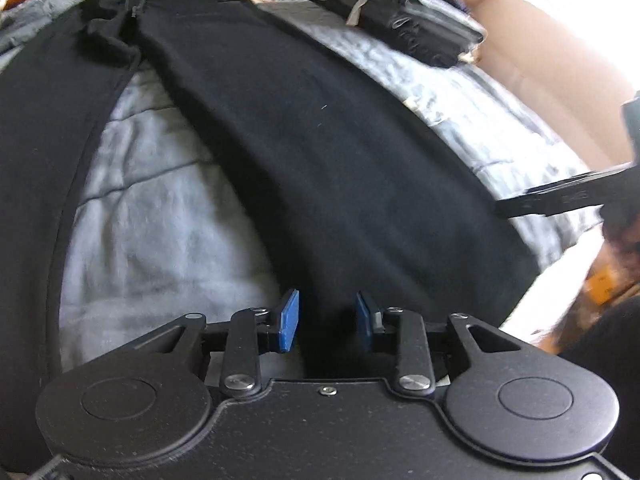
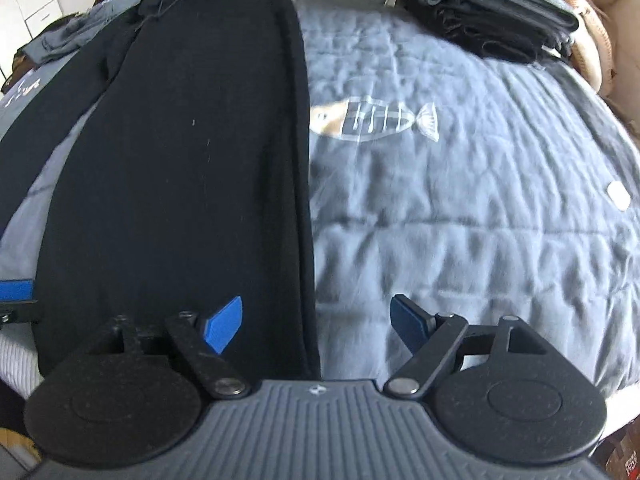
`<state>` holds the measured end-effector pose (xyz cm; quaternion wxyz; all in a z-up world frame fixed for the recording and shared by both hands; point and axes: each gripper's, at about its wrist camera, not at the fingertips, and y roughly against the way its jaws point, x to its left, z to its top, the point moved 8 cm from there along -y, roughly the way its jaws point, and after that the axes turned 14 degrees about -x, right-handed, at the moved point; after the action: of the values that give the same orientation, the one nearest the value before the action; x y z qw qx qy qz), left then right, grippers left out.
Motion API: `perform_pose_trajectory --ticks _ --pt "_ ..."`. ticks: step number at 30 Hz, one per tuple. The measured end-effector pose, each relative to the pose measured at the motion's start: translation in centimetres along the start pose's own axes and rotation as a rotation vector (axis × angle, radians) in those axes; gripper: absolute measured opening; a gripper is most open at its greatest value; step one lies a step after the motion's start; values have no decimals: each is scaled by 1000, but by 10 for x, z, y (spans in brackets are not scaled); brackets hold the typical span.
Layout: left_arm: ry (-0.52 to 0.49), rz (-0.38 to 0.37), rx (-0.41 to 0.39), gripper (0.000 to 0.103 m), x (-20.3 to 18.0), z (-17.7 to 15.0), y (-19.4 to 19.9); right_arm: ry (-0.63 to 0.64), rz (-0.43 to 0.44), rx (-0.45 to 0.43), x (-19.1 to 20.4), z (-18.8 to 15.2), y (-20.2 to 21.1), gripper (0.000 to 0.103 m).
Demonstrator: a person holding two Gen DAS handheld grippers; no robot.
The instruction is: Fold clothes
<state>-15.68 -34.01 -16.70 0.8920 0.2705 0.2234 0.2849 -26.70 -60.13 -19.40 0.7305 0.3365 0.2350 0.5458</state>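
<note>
Black trousers (image 1: 304, 140) lie flat along the grey quilted bed, waist at the far end; they also show in the right wrist view (image 2: 180, 168). My left gripper (image 1: 327, 320) is partly open over the near end of the right trouser leg, blue pads (image 1: 289, 320) apart, holding nothing. My right gripper (image 2: 316, 322) is wide open at the right edge of the same leg's near end, empty. Its finger shows at the right in the left wrist view (image 1: 560, 198), and the left gripper's blue pad shows at the left in the right wrist view (image 2: 16, 290).
A stack of folded dark clothes (image 2: 484, 12) sits at the far right of the bed (image 2: 460, 208). A fish print (image 2: 376, 118) marks the quilt. Loose clothes (image 2: 68, 32) lie at the far left. A cardboard box (image 1: 560, 76) stands right of the bed.
</note>
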Motion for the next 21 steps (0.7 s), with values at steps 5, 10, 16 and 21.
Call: perform_pose_trajectory --ticks 5,10,16,21 --pt "58 -5 3 53 2 -9 -4 -30 -14 35 -4 -20 -11 71" --pt "41 -5 18 39 -5 -12 -8 -116 -13 10 -10 -17 -6 14" --pt "44 -44 29 8 -16 -4 5 -221 -22 -40 -35 -2 26 0" --pt "17 1 55 16 -16 -4 7 -208 -10 -60 -46 6 52 0"
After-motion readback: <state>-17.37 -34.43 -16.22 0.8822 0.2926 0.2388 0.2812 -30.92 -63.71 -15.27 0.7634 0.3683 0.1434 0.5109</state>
